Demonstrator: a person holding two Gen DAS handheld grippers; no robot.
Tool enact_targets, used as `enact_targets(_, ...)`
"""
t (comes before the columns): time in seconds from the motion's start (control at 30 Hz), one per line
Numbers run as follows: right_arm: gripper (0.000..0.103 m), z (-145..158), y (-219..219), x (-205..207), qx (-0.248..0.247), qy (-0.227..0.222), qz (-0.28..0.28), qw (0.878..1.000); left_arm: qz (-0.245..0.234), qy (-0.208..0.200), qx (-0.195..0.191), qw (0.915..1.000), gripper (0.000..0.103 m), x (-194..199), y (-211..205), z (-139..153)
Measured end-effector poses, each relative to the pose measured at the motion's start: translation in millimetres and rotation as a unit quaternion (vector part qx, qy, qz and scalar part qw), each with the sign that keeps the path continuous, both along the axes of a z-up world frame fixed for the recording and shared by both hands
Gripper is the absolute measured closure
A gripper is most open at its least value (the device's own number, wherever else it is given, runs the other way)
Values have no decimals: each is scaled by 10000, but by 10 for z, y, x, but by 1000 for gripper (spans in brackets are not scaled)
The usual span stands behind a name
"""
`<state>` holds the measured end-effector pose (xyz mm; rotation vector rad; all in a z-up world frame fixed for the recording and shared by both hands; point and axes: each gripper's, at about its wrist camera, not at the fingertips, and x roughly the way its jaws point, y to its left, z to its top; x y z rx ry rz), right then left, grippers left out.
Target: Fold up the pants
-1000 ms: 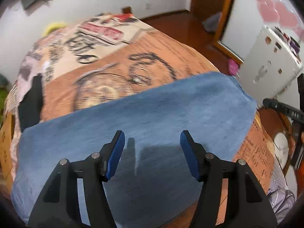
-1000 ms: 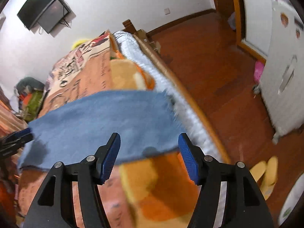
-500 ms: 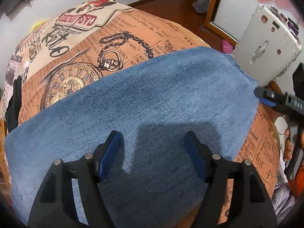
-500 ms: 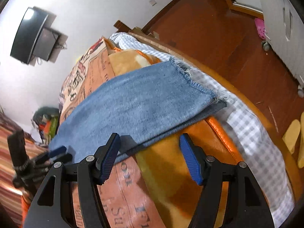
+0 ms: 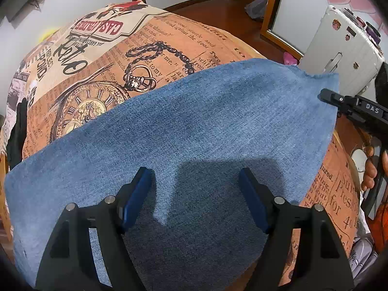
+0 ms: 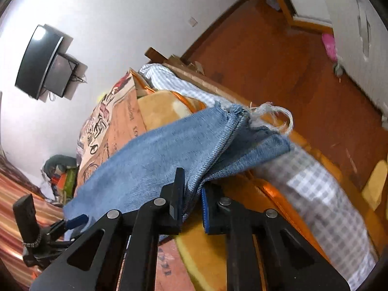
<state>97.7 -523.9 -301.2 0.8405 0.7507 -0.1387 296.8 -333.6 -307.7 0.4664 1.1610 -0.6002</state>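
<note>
Our right gripper (image 6: 191,200) is clamped on a bunched fold of the pants (image 5: 194,131) near their frayed hem (image 6: 269,114), while our left gripper (image 5: 195,181) stands wide, pads clear of the denim beneath. The pants lie across the printed bedspread (image 5: 116,55), long axis running from 8 o'clock to 2 o'clock in the left view, hem end pointing toward 2 o'clock.

The bedspread (image 5: 169,38) reads "to my", "for", "4"; the right tool (image 5: 326,95) reads "DAS".
</note>
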Motion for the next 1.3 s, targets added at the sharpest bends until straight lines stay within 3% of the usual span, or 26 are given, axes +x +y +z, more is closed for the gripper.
enact_targets(0.13,93,284,35,-35,-255,-291,4,9993,179,-186,-14,9997,28,-4,51,83)
enact_targets(0.33,93,733,138,7,-459,-813,120,9956,464,-497,-462,9966,28,-35,299,429)
enact_targets(0.67,93,1444,782,298,-914,-1652,948,9774,833,-1137,-1019,9848,28,-230,990,1101)
enact_targets(1.03,93,1626,1702,614,-1229,-1903,1972,9538,1464,-1415,-1766,9630,28,-349,1936,1538)
enact_targets(1.3,93,1503,2398,820,-1244,-1624,2515,9460,1866,-1599,-1951,9495,28,-462,2588,1612)
